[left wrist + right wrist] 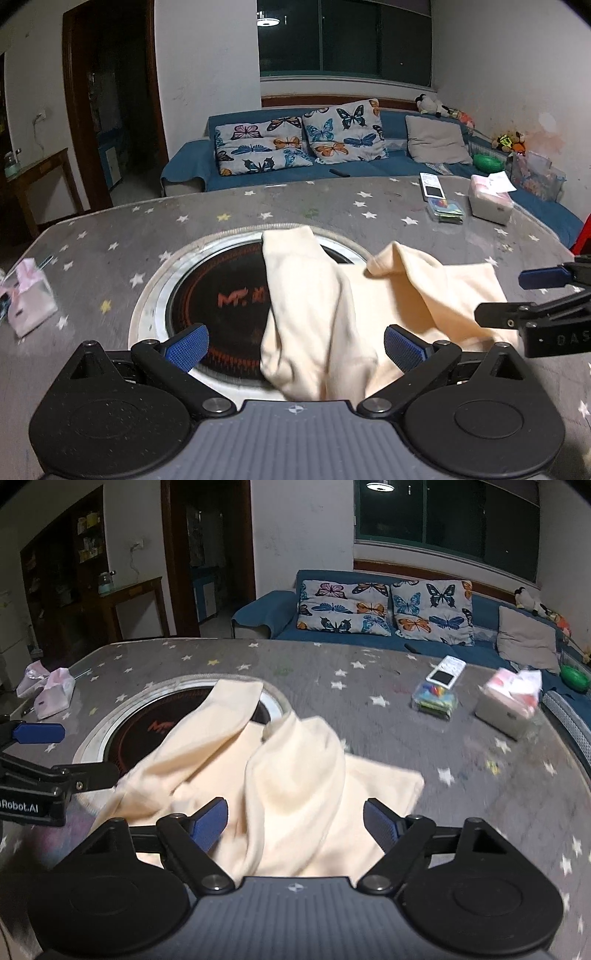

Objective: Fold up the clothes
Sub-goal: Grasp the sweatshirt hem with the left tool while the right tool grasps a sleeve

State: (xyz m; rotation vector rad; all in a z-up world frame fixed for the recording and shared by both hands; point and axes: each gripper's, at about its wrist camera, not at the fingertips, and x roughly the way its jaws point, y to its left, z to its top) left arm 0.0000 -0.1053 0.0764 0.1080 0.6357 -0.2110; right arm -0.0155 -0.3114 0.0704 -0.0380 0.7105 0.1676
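Observation:
A cream garment (314, 288) (295, 760) lies crumpled on the grey star-print table (258, 206) (314, 664). It partly covers a round black cooktop (221, 295) (147, 727) set into the table. My left gripper (295, 347) is open, and a raised fold of the garment runs between its blue pads (188, 347) without being pinched. My right gripper (295, 823) is also open over another raised fold, and its pads (380, 823) stand apart from the cloth. Each gripper shows in the other's view: the right (517, 295) beside the garment's right edge, the left (66, 755) beside its left edge.
A remote (430, 186) (445, 674), a small clear box of coloured items (445, 212) (436, 699) and a tissue box (489, 203) (509, 705) sit at the table's far right. Pink tissue packs (29, 306) (51, 698) lie at the left edge. A blue sofa (369, 166) (280, 613) stands behind.

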